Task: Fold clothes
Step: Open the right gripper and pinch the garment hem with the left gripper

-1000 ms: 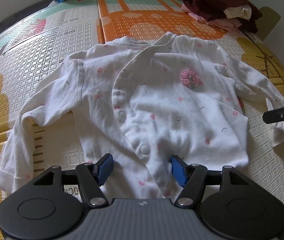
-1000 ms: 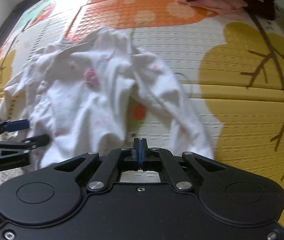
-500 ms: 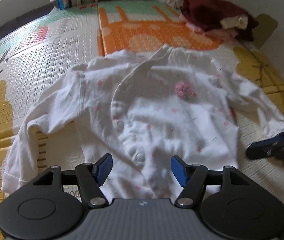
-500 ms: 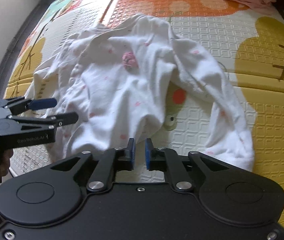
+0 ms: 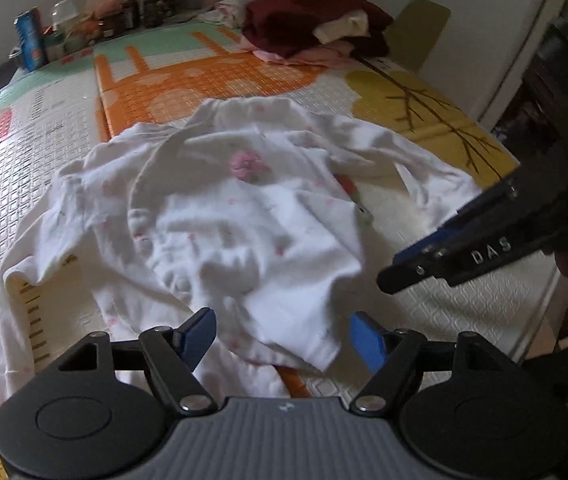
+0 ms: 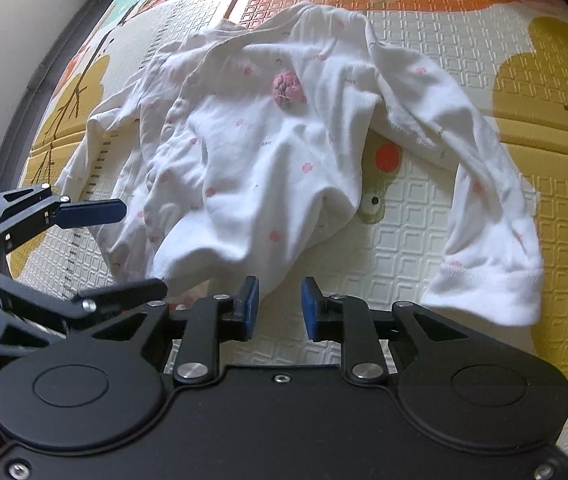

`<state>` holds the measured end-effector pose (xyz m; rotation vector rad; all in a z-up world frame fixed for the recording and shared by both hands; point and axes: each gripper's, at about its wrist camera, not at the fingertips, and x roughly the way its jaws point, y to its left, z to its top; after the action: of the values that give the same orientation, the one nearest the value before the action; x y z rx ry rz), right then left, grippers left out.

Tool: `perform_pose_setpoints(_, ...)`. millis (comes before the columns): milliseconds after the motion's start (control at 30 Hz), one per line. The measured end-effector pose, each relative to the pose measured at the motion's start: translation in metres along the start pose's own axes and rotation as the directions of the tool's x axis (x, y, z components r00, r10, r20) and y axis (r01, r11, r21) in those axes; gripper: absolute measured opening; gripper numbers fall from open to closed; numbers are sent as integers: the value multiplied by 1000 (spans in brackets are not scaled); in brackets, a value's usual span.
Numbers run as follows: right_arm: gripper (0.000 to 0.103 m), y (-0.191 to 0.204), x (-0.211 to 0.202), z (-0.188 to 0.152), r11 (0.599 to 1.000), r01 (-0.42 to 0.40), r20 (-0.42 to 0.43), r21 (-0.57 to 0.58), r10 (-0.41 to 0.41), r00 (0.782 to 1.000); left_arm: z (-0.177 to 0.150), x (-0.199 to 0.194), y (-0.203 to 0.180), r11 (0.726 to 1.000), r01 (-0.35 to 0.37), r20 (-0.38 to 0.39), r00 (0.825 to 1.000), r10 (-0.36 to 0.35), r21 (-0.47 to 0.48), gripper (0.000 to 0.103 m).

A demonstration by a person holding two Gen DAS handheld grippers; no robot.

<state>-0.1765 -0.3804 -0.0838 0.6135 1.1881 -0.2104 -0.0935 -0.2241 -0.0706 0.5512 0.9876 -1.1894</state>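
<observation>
A white baby top [image 5: 243, 232] with small pink prints and a pink knitted flower [image 5: 245, 164] lies rumpled, front up, on the play mat [image 5: 223, 80]. My left gripper [image 5: 284, 336] hovers over its near hem, its jaws wide and still opening; the pads press on nothing. My right gripper [image 6: 279, 304] is partly apart and opening, with only mat between its blue pads; the hem of the top [image 6: 267, 168] lies just beyond its left pad. The right sleeve [image 6: 492, 248] lies free on the mat to its right. Each gripper shows in the other's view: the right gripper [image 5: 404, 264], the left gripper [image 6: 123, 252].
A pile of dark red and pink clothes [image 5: 316, 28] sits at the far end of the mat. Bottles and jars [image 5: 83, 28] line the back left edge. A yellow-green chair back [image 5: 420, 32] stands behind the pile. The mat's dark left border [image 6: 43, 80] runs beside a wall.
My right gripper has opened and let go of the sleeve cuff, which now lies on the mat. The left gripper has lifted and drawn back, its jaws wider. The top looks more rumpled.
</observation>
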Motion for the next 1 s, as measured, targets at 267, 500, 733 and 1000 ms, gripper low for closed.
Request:
perform_pose_setpoints(267, 22, 2, 4, -8, 1000, -7, -13, 8, 7, 1000, -8, 9, -15, 996, -26, -17, 999, 27, 88, 75)
perform_pose_setpoints(500, 22, 2, 2, -12, 1000, 0, -10, 24, 0, 1000, -8, 15, -7, 998, -21, -41, 999, 23, 52, 23)
perform_pose_setpoints(733, 22, 3, -1, -15, 1000, -3, -4, 30, 4, 1000, 0, 4, 8, 1000, -19, 7, 1000, 19, -21, 9)
perform_pose_setpoints(1000, 22, 21, 1, -16, 996, -90, 5, -20, 90, 996, 18, -3, 32, 991, -66, 57, 996, 73, -115, 9)
